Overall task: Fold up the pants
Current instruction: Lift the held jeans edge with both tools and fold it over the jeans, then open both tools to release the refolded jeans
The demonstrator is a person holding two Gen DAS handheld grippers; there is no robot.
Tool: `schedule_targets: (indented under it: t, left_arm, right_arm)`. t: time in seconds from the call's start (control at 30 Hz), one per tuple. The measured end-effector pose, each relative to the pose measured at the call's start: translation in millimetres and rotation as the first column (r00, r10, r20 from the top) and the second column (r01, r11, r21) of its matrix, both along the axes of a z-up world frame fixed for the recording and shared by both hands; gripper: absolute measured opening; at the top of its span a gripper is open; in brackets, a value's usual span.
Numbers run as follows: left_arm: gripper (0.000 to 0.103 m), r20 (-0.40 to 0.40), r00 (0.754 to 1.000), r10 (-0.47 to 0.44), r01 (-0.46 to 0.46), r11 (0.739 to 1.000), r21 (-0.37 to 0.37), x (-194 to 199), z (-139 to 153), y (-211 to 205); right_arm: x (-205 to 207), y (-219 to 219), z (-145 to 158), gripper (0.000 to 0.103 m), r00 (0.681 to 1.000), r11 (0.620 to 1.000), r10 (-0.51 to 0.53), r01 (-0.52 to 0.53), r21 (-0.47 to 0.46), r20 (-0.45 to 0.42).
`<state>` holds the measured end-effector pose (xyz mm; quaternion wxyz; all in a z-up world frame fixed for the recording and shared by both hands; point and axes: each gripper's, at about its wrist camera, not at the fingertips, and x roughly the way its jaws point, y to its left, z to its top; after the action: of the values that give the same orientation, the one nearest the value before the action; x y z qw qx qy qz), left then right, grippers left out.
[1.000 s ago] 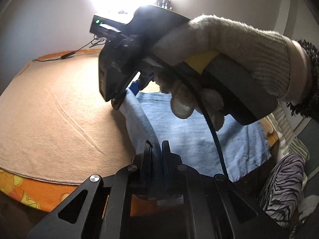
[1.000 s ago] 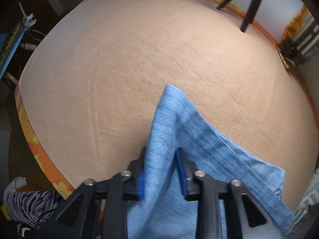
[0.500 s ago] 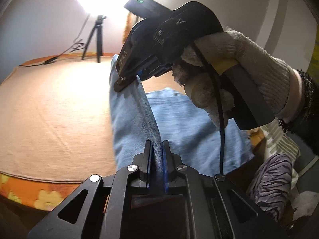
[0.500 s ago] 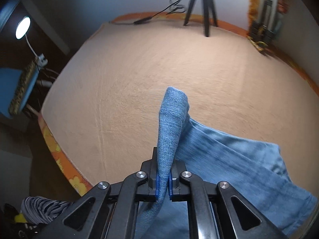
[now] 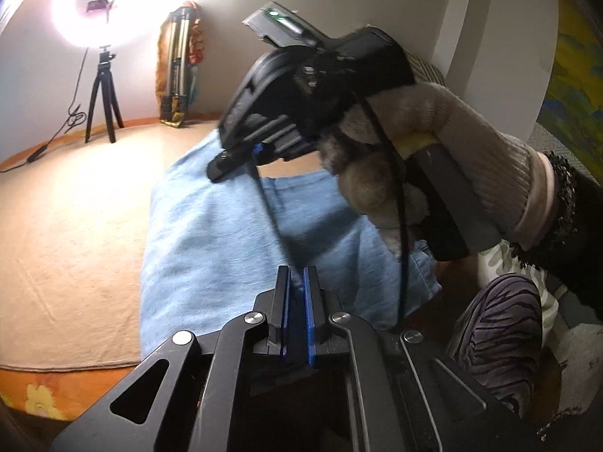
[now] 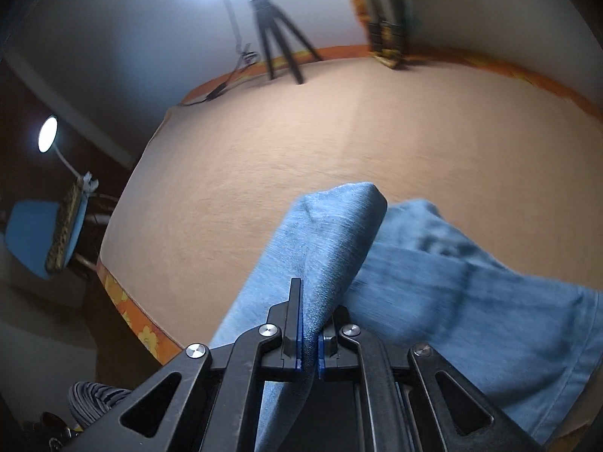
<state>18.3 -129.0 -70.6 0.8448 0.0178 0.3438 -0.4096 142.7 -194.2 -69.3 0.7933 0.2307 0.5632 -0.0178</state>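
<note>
The light-blue denim pants (image 5: 211, 248) lie on a beige blanket (image 5: 75, 207), with one edge lifted into a taut fold. At the bottom of the left wrist view, my left gripper (image 5: 296, 282) is shut on the near end of that fold. A gloved hand (image 5: 433, 158) holds my right gripper (image 5: 235, 158) above the pants, pinching the far end of the same fold. In the right wrist view, my right gripper (image 6: 309, 320) is shut on a raised denim flap (image 6: 339, 226). The rest of the pants (image 6: 471, 293) spreads flat to the right.
A ring light on a black tripod (image 5: 101, 105) stands at the far edge of the blanket (image 6: 301, 132), and a folded tripod (image 5: 181, 67) leans in the corner. A person's striped trouser leg (image 5: 497, 339) is at the right. A lamp (image 6: 47, 139) and blue chair (image 6: 34, 237) stand left.
The right gripper's jaws closed on the denim. Both grippers raised the pinched edge and carried it across the pants, and both views tilted up toward the wall and ring light.
</note>
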Motion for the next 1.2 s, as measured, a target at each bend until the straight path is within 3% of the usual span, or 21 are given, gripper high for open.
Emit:
schedule_targets:
  t: [0.17, 0.33, 0.63, 0.93, 1.2]
  left_arm:
    - [0.005, 0.024, 0.998, -0.052, 0.051, 0.998, 0.037, -10, -3, -19]
    - [0.005, 0.001, 0.997, -0.081, 0.081, 0.996, 0.023, -7, -2, -34]
    - [0.005, -0.029, 0.998, -0.058, 0.060, 0.996, 0.067, 5, -9, -30]
    - [0.005, -0.045, 0.997, -0.069, 0.075, 0.988, 0.138, 17, -21, -45]
    - [0.006, -0.072, 0.996, -0.057, 0.066, 0.989, 0.133, 21, -23, -48]
  right_arm:
    - [-22, -23, -3, 0.002, 0.999, 0.999, -0.045, 0.045, 0.018, 0.008]
    - [-42, -49, 2, 0.002, 0.996, 0.996, -0.087, 0.087, 0.007, 0.017]
    - [-90, -109, 11, 0.002, 0.985, 0.985, -0.173, 0.173, -0.008, -0.002]
    - [-118, -126, 2, 0.002, 0.976, 0.976, -0.218, 0.218, 0.000, -0.028]
    - [-126, -136, 0, 0.002, 0.967, 0.967, -0.254, 0.252, -0.046, -0.036]
